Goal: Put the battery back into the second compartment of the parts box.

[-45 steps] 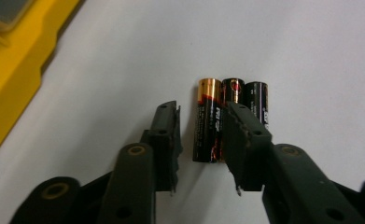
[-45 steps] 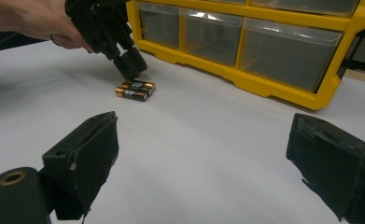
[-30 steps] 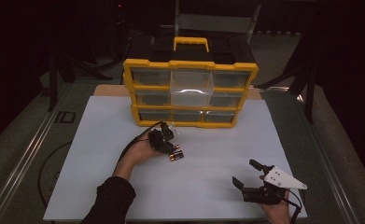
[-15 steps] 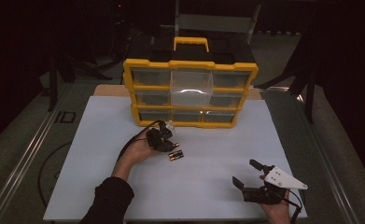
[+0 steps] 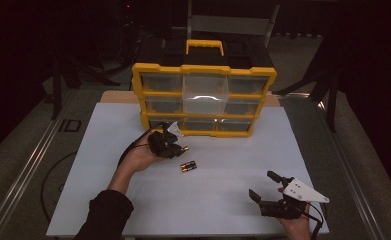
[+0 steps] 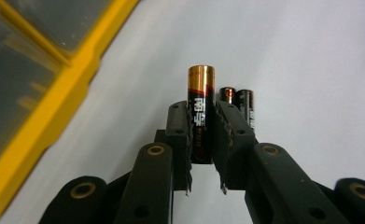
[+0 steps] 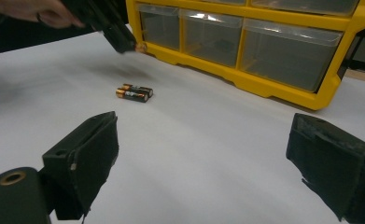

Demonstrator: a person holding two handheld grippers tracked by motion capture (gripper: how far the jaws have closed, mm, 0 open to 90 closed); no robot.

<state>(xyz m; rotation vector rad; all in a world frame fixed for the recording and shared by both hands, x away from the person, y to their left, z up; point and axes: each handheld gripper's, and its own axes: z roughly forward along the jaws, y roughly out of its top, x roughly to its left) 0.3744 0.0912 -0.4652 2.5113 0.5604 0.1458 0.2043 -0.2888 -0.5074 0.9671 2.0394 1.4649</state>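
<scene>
White tabletop, dark room

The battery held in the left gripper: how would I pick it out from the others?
Find the yellow plastic drawer cabinet on the white table. Just in front of its lower left corner, the left gripper clamps one black-and-gold battery. The other two batteries lie loose, side by side on the table.

The room is dim, its far side almost black. A white tabletop catches what light there is, a pale wooden edge showing at its rear. Grey floor surrounds it, crossed at the left by a metal rail and a thin dark curved line. Dark stand legs rise at the left and right. A light grey frame stands at the back.
</scene>
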